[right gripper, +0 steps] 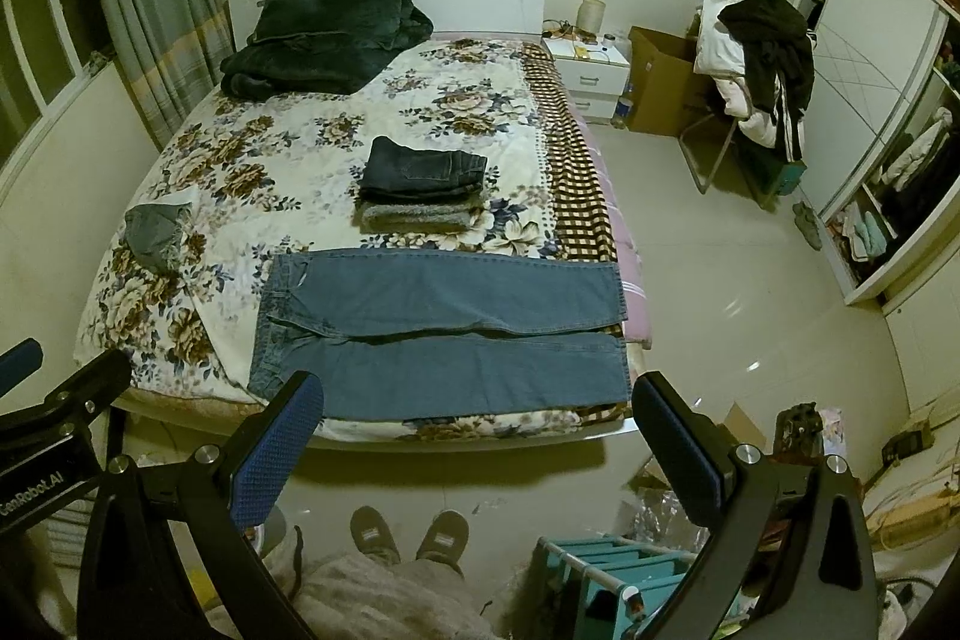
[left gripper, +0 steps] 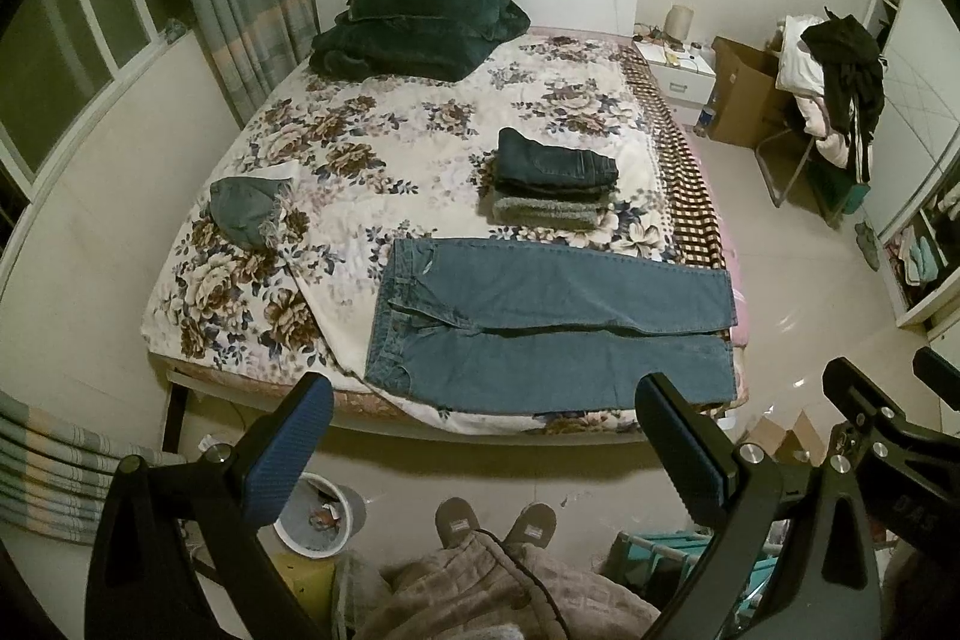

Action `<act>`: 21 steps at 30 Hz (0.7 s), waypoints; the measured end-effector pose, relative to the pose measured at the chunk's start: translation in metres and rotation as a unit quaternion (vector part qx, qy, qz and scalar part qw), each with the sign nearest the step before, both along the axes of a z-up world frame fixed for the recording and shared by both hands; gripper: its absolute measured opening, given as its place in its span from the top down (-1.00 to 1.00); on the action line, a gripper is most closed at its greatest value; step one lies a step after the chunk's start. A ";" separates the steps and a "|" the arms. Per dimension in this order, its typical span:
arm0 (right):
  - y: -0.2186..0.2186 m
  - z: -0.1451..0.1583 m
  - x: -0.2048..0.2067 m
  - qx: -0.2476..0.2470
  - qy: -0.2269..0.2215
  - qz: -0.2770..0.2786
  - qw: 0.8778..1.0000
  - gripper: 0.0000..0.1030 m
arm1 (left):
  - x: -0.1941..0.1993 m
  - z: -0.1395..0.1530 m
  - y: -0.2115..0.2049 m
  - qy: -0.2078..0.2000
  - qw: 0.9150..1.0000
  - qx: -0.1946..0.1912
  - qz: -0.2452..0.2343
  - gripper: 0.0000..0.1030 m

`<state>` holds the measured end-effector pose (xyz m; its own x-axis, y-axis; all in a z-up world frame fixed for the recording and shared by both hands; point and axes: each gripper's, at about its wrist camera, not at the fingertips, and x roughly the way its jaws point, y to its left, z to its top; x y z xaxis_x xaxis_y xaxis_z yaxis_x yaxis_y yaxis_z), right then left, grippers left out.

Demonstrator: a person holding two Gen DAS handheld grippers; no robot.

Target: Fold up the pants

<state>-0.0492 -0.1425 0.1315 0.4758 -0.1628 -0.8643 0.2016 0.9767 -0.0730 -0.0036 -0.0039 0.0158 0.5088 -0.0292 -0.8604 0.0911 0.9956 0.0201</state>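
Note:
Blue jeans [left gripper: 552, 334] lie flat across the foot of the bed, waistband to the left, both legs stretched to the right; they also show in the right wrist view [right gripper: 444, 334]. My left gripper [left gripper: 480, 436] is open and empty, held above the floor just short of the bed's near edge. My right gripper [right gripper: 477, 430] is open and empty at the same height, to the right of the left one. Neither touches the jeans.
A floral bedspread [left gripper: 372, 130] covers the bed. A stack of folded dark pants [left gripper: 552, 181] lies behind the jeans. A grey crumpled garment [left gripper: 246, 211] lies at left, a dark blanket [left gripper: 414, 22] by the headboard. A bin [left gripper: 318, 514] and a teal rack [right gripper: 618, 574] stand on the floor.

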 end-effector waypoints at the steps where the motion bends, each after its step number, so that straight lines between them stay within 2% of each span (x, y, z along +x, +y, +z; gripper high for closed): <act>1: 0.002 0.004 0.002 0.000 0.000 0.001 1.000 -1.00 | 0.001 0.000 -0.001 0.001 1.000 0.000 0.000 -1.00; 4: 0.013 0.016 0.005 0.000 0.001 0.004 1.000 -1.00 | -0.001 0.000 0.001 -0.001 1.000 -0.001 0.000 -1.00; 21: 0.019 0.017 0.007 0.004 0.004 0.005 1.000 -1.00 | -0.001 -0.002 0.001 0.000 1.000 -0.003 -0.001 -1.00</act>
<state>-0.0425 -0.1240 0.1490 0.4707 -0.1513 -0.8692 0.1911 0.9793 -0.0670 -0.0044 -0.0028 0.0141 0.5089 -0.0361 -0.8600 0.0934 0.9955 0.0135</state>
